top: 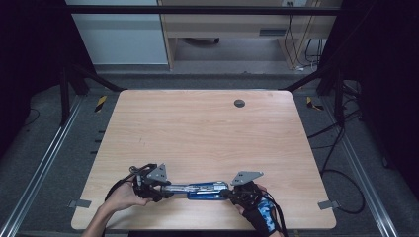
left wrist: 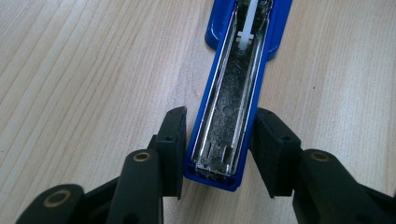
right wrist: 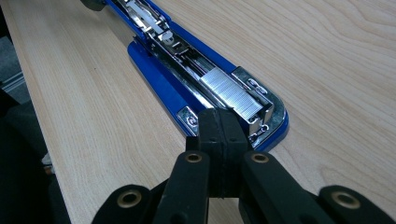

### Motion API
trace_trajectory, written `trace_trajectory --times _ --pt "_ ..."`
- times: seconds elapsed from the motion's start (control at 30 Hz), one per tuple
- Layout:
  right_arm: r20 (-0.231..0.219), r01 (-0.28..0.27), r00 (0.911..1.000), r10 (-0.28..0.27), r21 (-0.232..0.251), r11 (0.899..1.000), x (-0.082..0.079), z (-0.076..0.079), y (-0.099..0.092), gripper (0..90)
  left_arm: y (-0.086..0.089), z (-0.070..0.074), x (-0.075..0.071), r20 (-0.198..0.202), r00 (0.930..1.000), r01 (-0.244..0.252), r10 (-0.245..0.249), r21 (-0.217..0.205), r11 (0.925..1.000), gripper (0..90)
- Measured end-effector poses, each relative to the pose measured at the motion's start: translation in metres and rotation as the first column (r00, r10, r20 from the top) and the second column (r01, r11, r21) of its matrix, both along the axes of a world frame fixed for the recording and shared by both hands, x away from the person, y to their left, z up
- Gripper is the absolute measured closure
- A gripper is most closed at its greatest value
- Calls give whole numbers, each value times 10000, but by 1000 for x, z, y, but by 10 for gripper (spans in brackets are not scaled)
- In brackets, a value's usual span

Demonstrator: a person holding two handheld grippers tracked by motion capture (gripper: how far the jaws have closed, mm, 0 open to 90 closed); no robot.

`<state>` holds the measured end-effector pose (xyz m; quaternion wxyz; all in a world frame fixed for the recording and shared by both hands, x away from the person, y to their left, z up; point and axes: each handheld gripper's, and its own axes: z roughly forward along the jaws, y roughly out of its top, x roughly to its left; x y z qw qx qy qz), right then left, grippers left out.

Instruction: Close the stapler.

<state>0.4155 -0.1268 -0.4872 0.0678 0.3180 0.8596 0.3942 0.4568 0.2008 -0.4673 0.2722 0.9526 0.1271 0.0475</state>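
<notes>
A light wooden table (top: 207, 133) with rounded corners sits in the middle of the high view, its grain running left to right and a small dark round grommet (top: 239, 103) set near its far edge. Around it lies grey floor, with metal rails (top: 47, 158) slanting down both sides, black-and-yellow tape marks (top: 100, 102) at the upper left, and loose black cables (top: 341, 148) on the right. A pale cabinet (top: 118, 32) and a wooden desk (top: 232, 22) stand along the top of the frame.

Low in the frame, near the table's front edge, a blue stapler (top: 205, 190) lies flat and swung fully open — one half a bare metal channel, the other loaded with a strip of staples (right wrist: 231, 91). The left gripper (left wrist: 219, 140) straddles the end of the channel half, its jaws parted on either side; whether the pads touch the blue sides I cannot tell. The right gripper (right wrist: 223, 135) has its jaws pressed together on nothing, tips at the stapler's staple end.
</notes>
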Motion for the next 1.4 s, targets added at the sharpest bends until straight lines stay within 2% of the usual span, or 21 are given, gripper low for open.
trace_trajectory --times 0.17,0.67,0.97,1.13,1.4 --pt "9 10 10000 -10 0 10000 0 0 1 900 0 2 0 -29 10000 -26 25 -81 10000 576" --pt "1 -19 10000 19 -7 10000 0 0 1 900 -1 7 1 -188 9996 188 -188 33 9998 590" --pt "2 -43 10000 43 -15 10000 0 0 0 900 -3 12 3 -211 9984 527 -519 371 9979 603" --pt "-3 -61 10000 61 -5 10000 0 0 1 900 -4 15 4 -242 9979 609 -599 425 9972 605" --pt "31 -115 9999 115 -34 9999 0 0 1 900 -9 26 4 -175 9970 768 -758 661 9949 611"
